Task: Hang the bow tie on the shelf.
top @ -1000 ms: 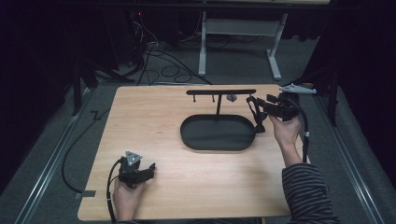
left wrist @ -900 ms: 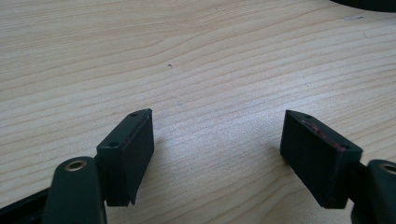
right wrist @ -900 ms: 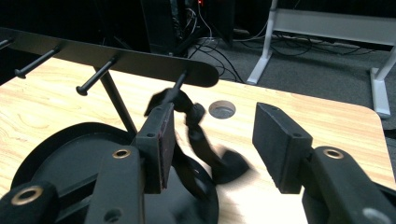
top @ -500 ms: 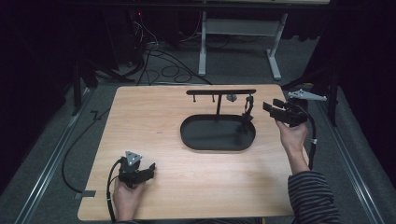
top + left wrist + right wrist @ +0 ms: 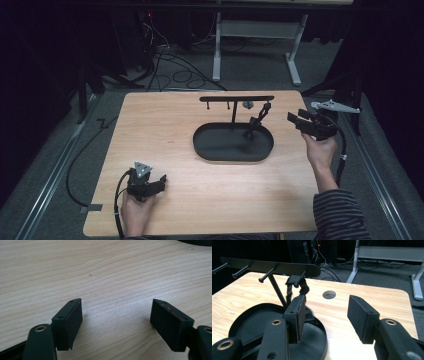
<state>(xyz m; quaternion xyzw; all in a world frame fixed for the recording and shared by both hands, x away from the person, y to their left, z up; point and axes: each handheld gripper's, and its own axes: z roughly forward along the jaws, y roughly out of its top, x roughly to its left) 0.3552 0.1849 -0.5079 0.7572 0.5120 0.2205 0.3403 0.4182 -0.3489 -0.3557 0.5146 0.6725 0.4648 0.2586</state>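
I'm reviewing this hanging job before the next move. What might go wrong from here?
1. The black strap-like item hangs from the end peg of the stand's bar and slants down toward the black oval tray; a nudge could slip it off.
2. The right hand-held gripper, jaws open and empty, is beside the stand; a careless move could bump the bar and tip the stand.

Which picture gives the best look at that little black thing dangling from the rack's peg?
The right gripper view: the hanging black item is close, draped over its peg. The high view shows it small and far. The left gripper view faces bare tabletop.
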